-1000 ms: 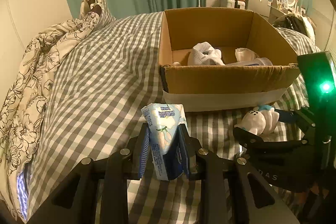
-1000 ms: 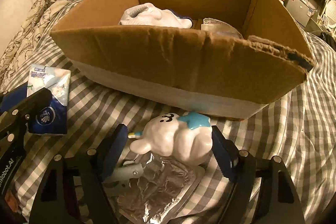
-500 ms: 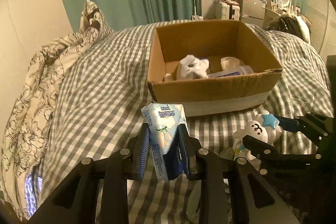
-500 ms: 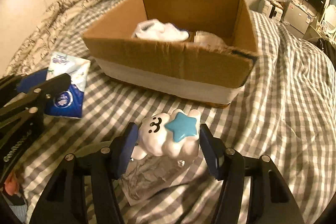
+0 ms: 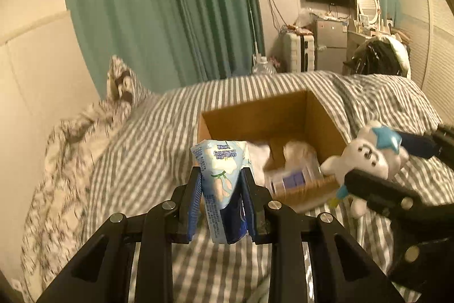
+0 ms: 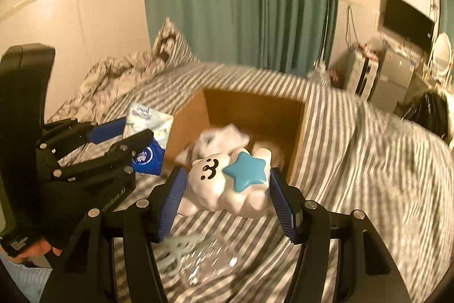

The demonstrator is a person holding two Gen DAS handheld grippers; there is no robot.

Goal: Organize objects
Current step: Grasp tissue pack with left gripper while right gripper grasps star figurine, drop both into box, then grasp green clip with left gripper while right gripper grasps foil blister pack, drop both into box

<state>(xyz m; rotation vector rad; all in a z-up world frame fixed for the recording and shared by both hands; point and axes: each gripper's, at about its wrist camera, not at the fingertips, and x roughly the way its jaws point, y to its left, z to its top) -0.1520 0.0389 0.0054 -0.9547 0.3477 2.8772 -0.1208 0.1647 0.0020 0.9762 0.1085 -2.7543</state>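
A bed covered in a grey-and-white checked duvet (image 6: 354,132) fills both views. An open brown cardboard box (image 6: 298,138) sits on it at centre (contents blurred). A crumpled floral black-and-white quilt (image 6: 113,78) lies along the bed toward ten o'clock, by the wall.

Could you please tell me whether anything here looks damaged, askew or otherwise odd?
Only small things: the blue-and-white tissue pack is pinched narrow in the left claw, and the white bear toy with a blue star lies sideways in the right claw. Nothing looks spilled.
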